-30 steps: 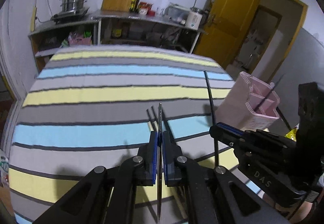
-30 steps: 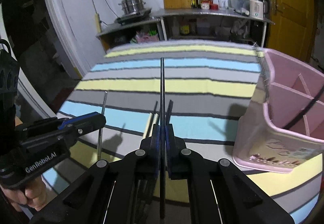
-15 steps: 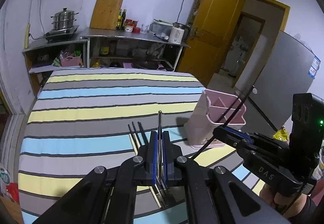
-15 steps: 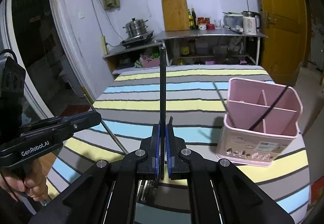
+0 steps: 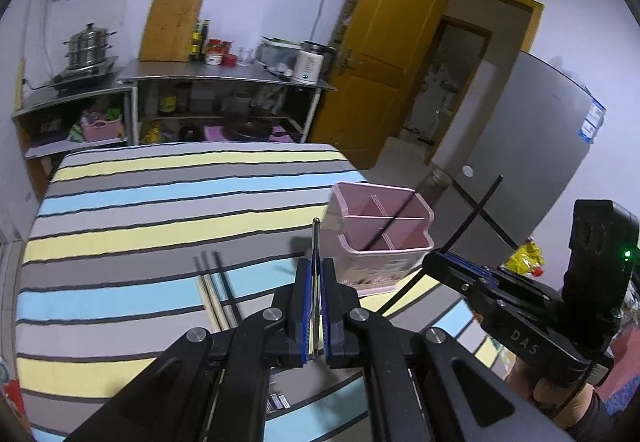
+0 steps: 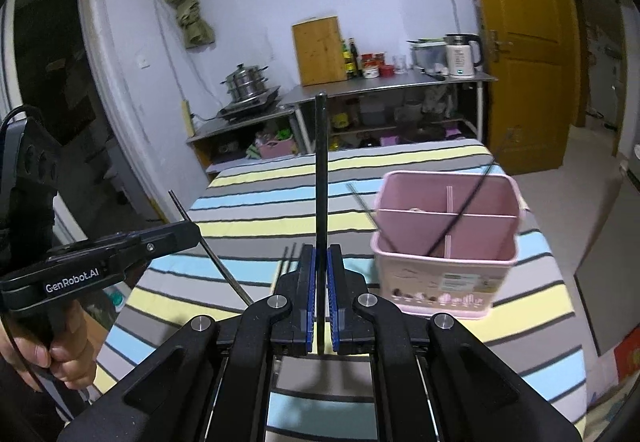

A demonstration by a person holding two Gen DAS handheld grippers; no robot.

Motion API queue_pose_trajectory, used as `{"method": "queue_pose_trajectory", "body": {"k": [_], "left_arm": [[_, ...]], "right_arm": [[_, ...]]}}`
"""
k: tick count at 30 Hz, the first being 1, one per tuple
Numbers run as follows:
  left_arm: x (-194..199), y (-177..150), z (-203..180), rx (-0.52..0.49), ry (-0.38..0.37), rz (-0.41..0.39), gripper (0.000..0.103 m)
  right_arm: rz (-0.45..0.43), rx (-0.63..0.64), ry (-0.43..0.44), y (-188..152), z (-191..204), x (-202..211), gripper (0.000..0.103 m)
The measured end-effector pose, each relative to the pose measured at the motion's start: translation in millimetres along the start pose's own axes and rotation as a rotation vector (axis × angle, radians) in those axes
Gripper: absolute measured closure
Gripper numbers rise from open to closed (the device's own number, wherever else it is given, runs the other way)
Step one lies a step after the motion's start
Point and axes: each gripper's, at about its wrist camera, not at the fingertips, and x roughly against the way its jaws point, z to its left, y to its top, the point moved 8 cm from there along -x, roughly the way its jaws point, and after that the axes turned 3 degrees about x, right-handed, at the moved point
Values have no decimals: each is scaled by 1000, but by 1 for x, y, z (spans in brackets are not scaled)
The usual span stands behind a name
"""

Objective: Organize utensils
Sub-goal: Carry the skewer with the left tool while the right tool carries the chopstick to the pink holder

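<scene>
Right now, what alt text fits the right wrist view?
The right gripper is shut on a dark chopstick pointing up, above a striped table. A pink utensil holder stands right; the left gripper grips a metal chopstick.

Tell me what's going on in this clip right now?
A person is sorting chopsticks into a pink divided holder on a striped tablecloth. Each hand carries a gripper shut on one stick: the left gripper pinches a metallic chopstick, the right gripper a black chopstick. Both are held above the table, neither stick in the holder yet. One black stick already leans inside it, and a few more chopsticks lie on the cloth.
</scene>
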Motion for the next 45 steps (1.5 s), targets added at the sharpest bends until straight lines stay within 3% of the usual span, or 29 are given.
{"method": "queue_pose_trajectory", "body": {"k": [11,21,34,45], "left_arm": [[-4,62,-64,-73,-91,-69,99],[-36,111,-78,-90,-90,-110,99],[-120,87,-45,-68,-57,-8,99],[-156,65,-33,-51,-47,59,99]], "right_arm": [[-129,-55,-71,47,-49,44,98],[-213,-94,-122,85,-83,46,98],[-101,-135,-144,54,-104,-18,98],[0,-152,-132,24,-110,-51,98]]}}
